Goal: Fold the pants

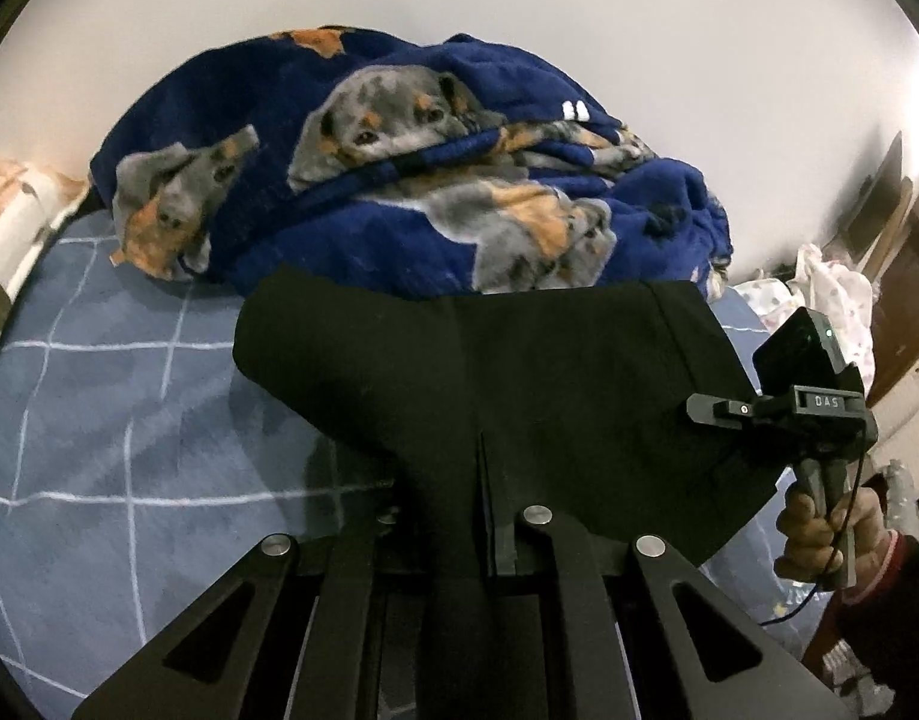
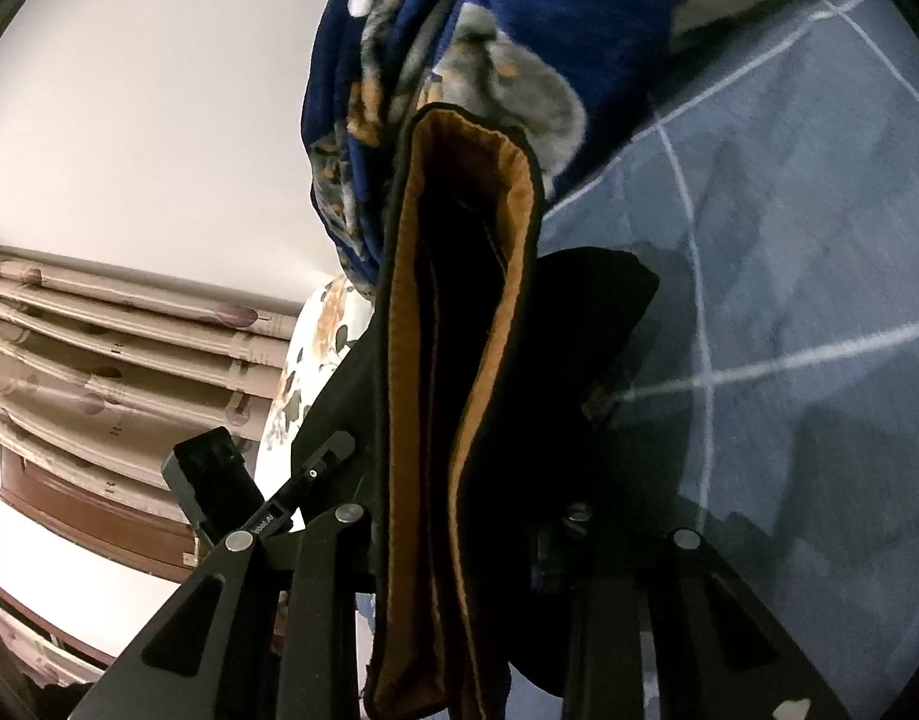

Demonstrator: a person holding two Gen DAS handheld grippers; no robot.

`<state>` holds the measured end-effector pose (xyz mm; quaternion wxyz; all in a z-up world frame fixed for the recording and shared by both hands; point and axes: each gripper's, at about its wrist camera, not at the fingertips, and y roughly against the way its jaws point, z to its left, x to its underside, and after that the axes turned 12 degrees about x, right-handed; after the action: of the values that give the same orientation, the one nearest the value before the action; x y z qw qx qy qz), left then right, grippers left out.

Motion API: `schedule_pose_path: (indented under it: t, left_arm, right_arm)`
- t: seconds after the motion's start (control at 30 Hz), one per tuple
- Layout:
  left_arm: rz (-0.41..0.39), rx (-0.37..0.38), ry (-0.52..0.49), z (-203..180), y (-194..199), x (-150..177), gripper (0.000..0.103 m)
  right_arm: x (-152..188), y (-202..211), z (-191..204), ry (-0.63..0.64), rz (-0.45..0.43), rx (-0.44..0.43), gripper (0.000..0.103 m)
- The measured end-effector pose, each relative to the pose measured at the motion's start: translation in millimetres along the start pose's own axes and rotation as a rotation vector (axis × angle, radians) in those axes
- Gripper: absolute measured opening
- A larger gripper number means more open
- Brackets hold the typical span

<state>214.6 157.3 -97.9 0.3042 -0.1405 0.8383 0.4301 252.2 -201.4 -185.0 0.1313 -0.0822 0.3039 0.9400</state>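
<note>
Left wrist, both claws clamped on black pants (image 1: 519,396), dog blanket (image 1: 399,180) behind

Black pants (image 1: 507,384) with tan-orange lining (image 2: 501,276). Navy blanket (image 1: 399,180) printed with grey-and-orange dogs. Blue-grey bed sheet (image 1: 99,420) gridded in white lines. Cream floral pillow (image 1: 9,222). Beige flowered curtain (image 2: 117,360).

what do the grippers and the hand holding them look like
Both are matte black with flat angular linkage arms, triangular cutouts and round silver pivot pins. The right gripper carries a boxy black camera block with a green light, a white-lettered label and a thin black cable. The right hand is bare, with a dark, pink-edged sleeve.
</note>
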Motion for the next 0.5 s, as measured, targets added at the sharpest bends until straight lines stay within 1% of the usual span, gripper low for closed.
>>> schedule_pose_path:
  t: [0.13,0.23,0.3,0.5]
  left_arm:
    - [-0.017,-0.036,-0.028,0.8,-0.9,-6.1,0.008]
    - [-0.015,-0.056,-0.034,3.4,-6.7,-6.5,0.008]
    - [-0.011,-0.071,-0.038,5.7,-11.4,-5.0,0.009]
    - [0.001,-0.106,-0.006,19.9,-22.9,5.0,0.009]
  right_arm:
    - [-5.3,-0.4,-1.0,0.007,-0.008,-0.008,0.028]
    - [-9.7,-2.3,-3.1,0.015,-0.01,-0.011,0.028]
    - [-11.6,-3.8,-7.5,0.022,-0.014,0.008,0.028]
    - [-15.0,-9.9,-25.0,-0.01,-0.011,0.043,0.028]
